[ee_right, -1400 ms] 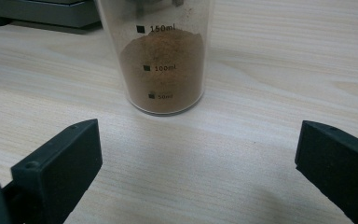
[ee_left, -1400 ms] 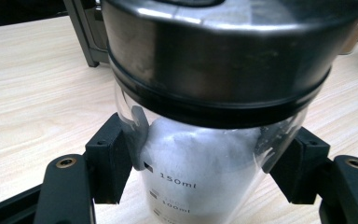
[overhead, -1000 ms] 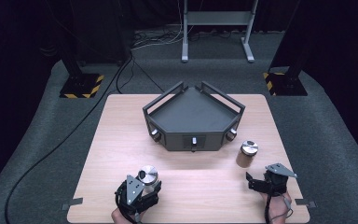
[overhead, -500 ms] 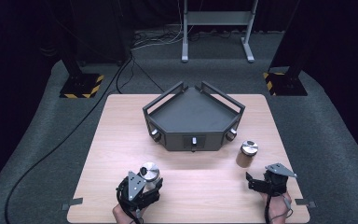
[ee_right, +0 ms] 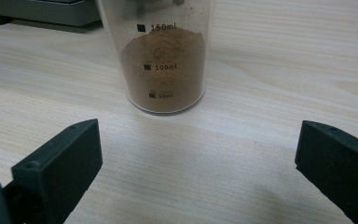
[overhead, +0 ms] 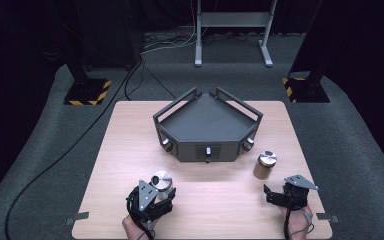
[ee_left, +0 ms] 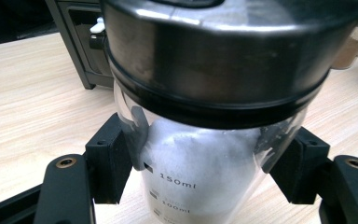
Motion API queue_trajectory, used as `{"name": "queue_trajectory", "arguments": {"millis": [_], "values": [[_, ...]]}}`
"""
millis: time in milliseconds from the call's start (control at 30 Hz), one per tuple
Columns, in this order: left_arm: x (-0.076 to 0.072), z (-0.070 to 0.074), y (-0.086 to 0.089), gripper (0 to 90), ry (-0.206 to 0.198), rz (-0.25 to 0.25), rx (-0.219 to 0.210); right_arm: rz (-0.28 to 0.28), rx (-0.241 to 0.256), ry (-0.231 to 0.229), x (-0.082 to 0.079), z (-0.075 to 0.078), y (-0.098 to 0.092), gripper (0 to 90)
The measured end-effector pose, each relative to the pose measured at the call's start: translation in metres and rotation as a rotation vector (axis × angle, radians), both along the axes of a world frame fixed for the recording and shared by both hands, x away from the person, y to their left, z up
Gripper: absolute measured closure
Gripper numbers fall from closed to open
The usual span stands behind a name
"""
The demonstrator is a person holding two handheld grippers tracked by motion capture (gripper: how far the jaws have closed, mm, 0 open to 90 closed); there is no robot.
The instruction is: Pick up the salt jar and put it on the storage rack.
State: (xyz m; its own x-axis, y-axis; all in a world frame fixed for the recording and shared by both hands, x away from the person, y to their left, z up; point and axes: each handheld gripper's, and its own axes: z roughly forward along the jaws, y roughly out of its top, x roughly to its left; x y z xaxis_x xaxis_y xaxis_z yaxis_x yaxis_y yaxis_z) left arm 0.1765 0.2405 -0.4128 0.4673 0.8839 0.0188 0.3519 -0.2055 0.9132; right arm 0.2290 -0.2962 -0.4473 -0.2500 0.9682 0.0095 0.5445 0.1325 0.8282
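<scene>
Where the left tool [ee_left: 205,172] grips, the jar [ee_left: 200,154] reads "150ml", "100ml".

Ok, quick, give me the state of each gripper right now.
Left gripper: fingers closed on the jar of white powder.
Right gripper: open, holding nothing, facing the jar of brown powder.

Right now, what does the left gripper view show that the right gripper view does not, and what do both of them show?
Left gripper view: the white-powder jar with its metal lid, the left gripper closed on its glass, fingers pressing both sides.

Right gripper view: the right gripper wide open, the brown-powder jar standing untouched ahead of it, filled between its 100 and 150 ml marks.

Both: the wooden table and part of the dark tray behind.
</scene>
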Motion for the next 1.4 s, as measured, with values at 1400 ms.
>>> {"name": "queue_trajectory", "arguments": {"millis": [1400], "values": [[0.024,0.008,-0.005,31.2,0.004,-0.019,0.004,0.004,-0.003,0.009,0.002,0.001,0.001,0.0]]}}
